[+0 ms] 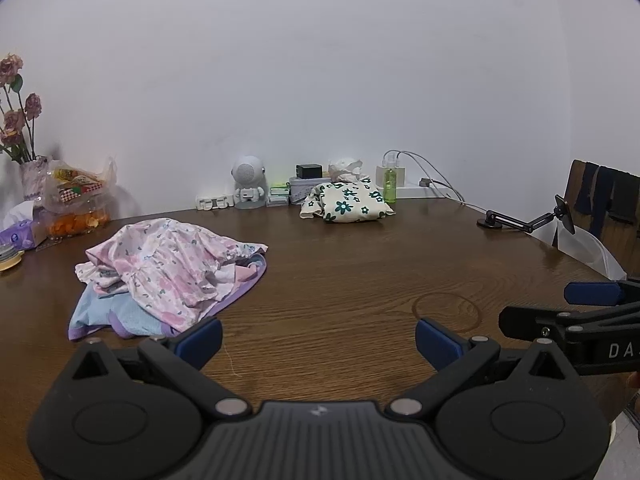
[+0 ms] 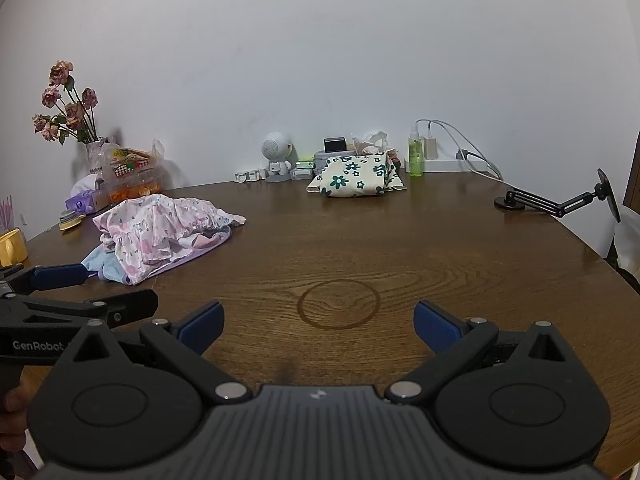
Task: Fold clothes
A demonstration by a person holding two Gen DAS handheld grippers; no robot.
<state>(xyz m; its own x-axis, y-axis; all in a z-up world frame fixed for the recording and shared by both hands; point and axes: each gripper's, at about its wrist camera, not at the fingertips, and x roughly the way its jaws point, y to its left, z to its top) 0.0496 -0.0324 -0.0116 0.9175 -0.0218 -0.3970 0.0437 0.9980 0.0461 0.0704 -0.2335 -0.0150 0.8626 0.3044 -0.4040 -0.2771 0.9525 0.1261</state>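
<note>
A crumpled pink floral garment [image 1: 168, 264] [image 2: 160, 220] lies on top of a light blue piece with purple trim [image 1: 120, 316] [image 2: 100, 264] on the left of the brown wooden table [image 1: 340, 280] [image 2: 360, 248]. A folded cream garment with dark green flowers [image 1: 348, 200] [image 2: 356, 178] rests at the back by the wall. My left gripper [image 1: 318, 340] is open over bare wood, just right of the pile's near edge. My right gripper [image 2: 318, 326] is open too, holding nothing, above a ring stain [image 2: 339, 303]. Each gripper shows at the edge of the other's view.
Along the wall stand a vase of dried roses [image 2: 68, 108], snack bags [image 2: 128, 164], a tissue pack [image 1: 20, 232], a small robot figure [image 1: 249, 184], a green spray bottle [image 1: 390, 184] and charger cables [image 2: 460, 140]. A black phone arm [image 2: 560, 204] is at the right edge, a yellow mug [image 2: 12, 246] at the left.
</note>
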